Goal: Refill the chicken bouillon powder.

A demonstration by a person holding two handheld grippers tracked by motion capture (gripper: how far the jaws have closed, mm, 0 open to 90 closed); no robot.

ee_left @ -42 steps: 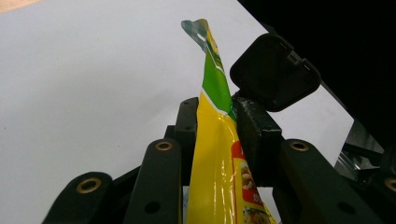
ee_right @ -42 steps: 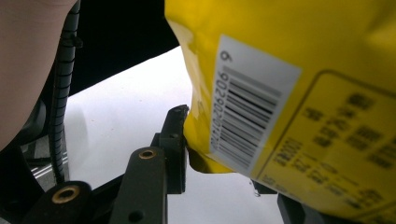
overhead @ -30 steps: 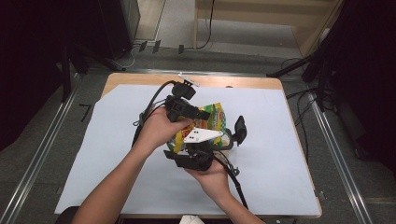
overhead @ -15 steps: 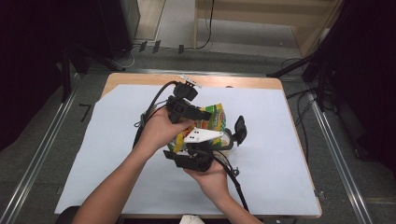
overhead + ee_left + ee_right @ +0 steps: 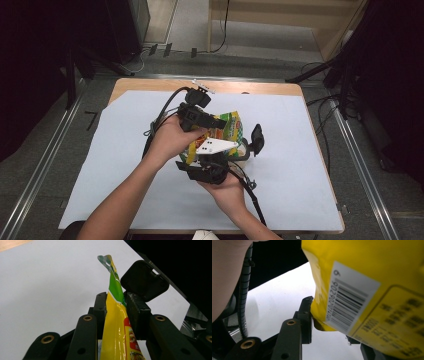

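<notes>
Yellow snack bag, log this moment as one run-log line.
yellow snack bag: held above white sheet | left gripper: shut on bag | right gripper: shut on bag's bottom edge

Left claw (image 5: 115,312) clamped; right claw (image 5: 329,322) clamped.

A white barcode label (image 5: 352,296) on the yellow packet (image 5: 372,270) carries a large "9"; the remaining digits are too blurred to read.

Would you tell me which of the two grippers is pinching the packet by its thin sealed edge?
The left gripper: its jaws press flat on the yellow snack packet below its green top seal. The right gripper holds the barcode corner.
</notes>
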